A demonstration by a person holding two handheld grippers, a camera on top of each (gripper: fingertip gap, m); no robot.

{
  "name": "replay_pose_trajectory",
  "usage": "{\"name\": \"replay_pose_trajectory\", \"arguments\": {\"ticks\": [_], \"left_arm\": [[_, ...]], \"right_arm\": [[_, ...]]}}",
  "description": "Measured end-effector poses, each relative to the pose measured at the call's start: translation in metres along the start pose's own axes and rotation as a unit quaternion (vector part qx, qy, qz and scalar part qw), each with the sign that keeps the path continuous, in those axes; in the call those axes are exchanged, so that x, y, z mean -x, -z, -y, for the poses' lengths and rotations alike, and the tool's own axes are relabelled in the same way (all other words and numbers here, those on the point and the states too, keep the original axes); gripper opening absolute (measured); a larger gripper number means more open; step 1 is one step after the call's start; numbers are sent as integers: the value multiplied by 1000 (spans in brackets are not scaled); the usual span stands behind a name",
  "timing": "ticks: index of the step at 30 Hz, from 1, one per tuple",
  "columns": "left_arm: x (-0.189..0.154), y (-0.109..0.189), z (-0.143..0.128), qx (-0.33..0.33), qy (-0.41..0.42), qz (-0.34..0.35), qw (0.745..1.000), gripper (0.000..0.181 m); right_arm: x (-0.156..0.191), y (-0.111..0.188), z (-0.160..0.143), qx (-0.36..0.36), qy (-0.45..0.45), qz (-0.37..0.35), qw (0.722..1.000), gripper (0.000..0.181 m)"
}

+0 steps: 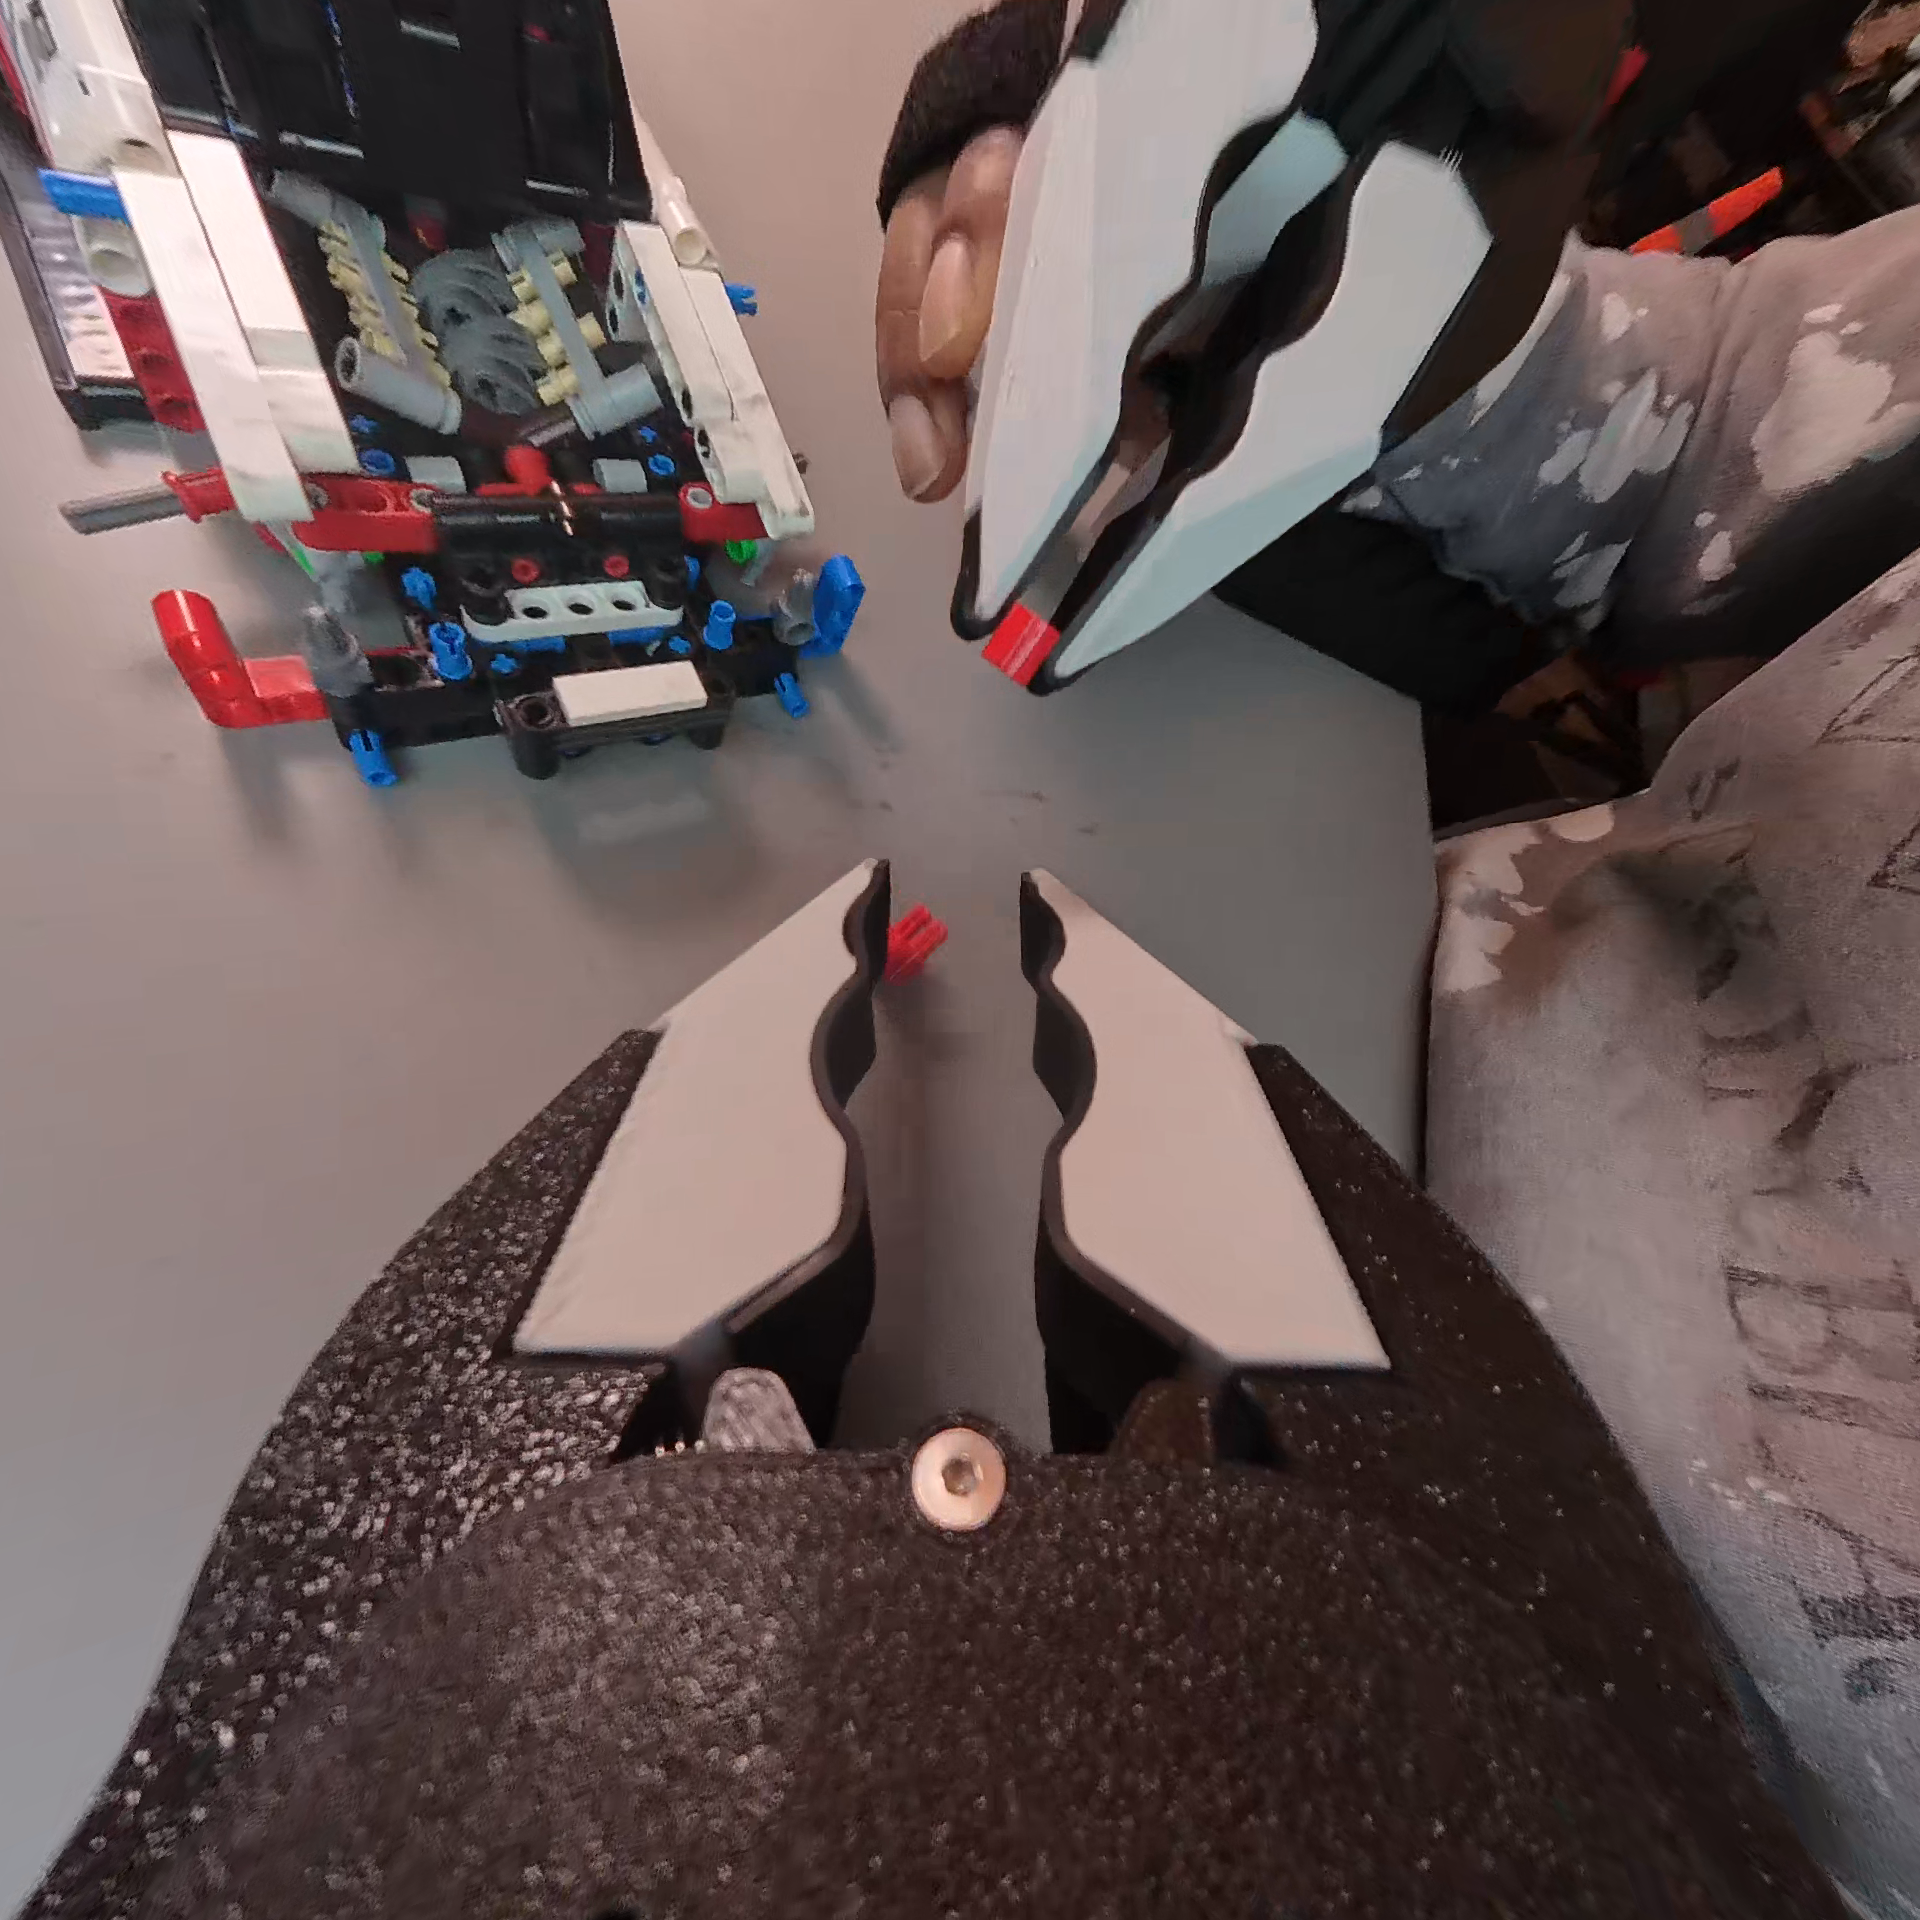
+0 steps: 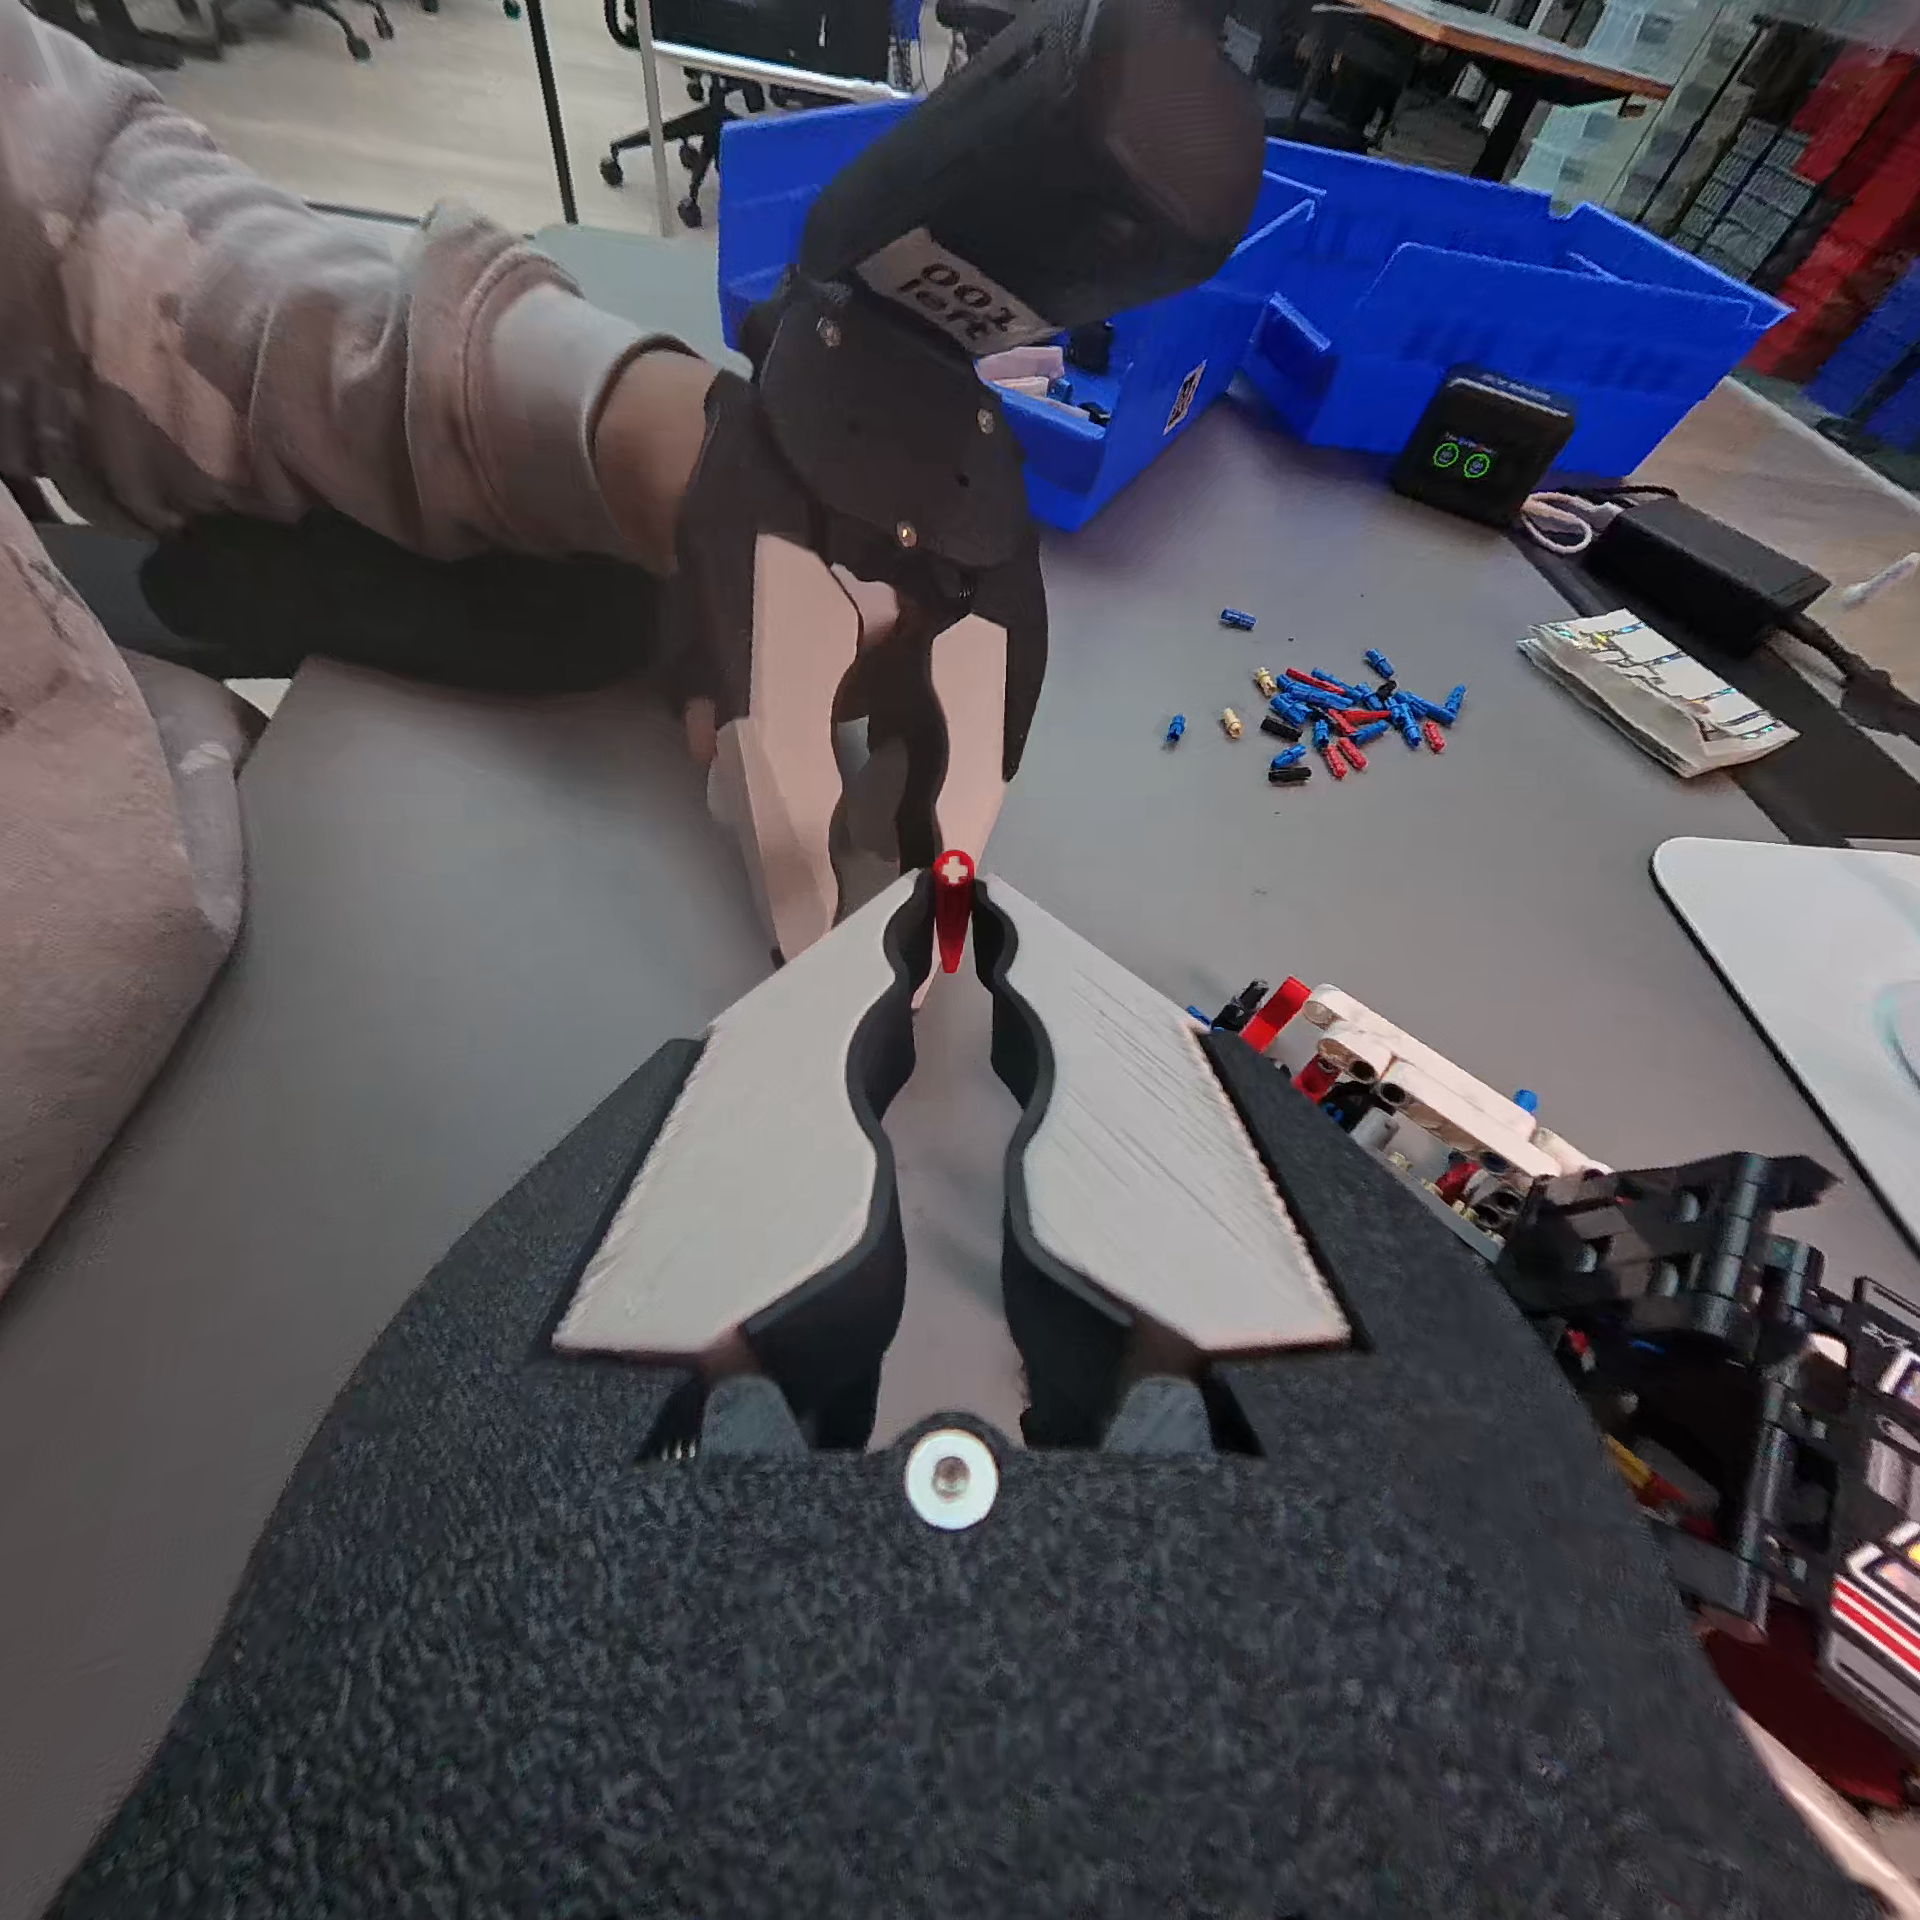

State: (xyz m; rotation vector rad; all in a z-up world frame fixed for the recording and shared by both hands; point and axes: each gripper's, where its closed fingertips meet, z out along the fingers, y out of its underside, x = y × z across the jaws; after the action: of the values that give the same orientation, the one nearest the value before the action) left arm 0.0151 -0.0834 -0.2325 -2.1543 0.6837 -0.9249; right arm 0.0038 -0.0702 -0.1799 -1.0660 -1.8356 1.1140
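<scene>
Red pin (image 1: 914,940) sits on the grey table (image 1: 312,1039) between the left gripper's (image 1: 956,883) parted tips, touching the left-hand finger; right gripper (image 1: 1023,644) hangs ahead. From the right wrist, right gripper (image 2: 953,883) pinches a red beam (image 2: 953,914), left gripper (image 2: 883,831) just beyond.

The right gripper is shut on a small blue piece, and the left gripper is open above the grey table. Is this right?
Not fully. The piece in the right gripper is red, not blue, as the right wrist view shows. The rest is right: the left gripper is open above the grey table.
</scene>
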Motion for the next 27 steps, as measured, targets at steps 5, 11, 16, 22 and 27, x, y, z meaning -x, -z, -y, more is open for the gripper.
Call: {"name": "replay_pose_trajectory", "arguments": {"ticks": [5,11,16,22,27], "left_arm": [[-6,27,34,-127,103,-90,982,27],[-8,32,42,-151,115,-104,976,8],[-12,44,50,-165,74,-87,980,7],[13,91,67,-192,-5,65,979,7],[58,198,81,-228,-50,333,914,7]], "right_arm": [[3,-6,-5,27,56,-22,998,6],[0,-13,2,37,144,-84,985,6],[0,-11,15,4,130,-86,988,6],[6,-24,-8,52,7,-25,998,34],[24,-52,-44,186,-40,4,982,30]]}}
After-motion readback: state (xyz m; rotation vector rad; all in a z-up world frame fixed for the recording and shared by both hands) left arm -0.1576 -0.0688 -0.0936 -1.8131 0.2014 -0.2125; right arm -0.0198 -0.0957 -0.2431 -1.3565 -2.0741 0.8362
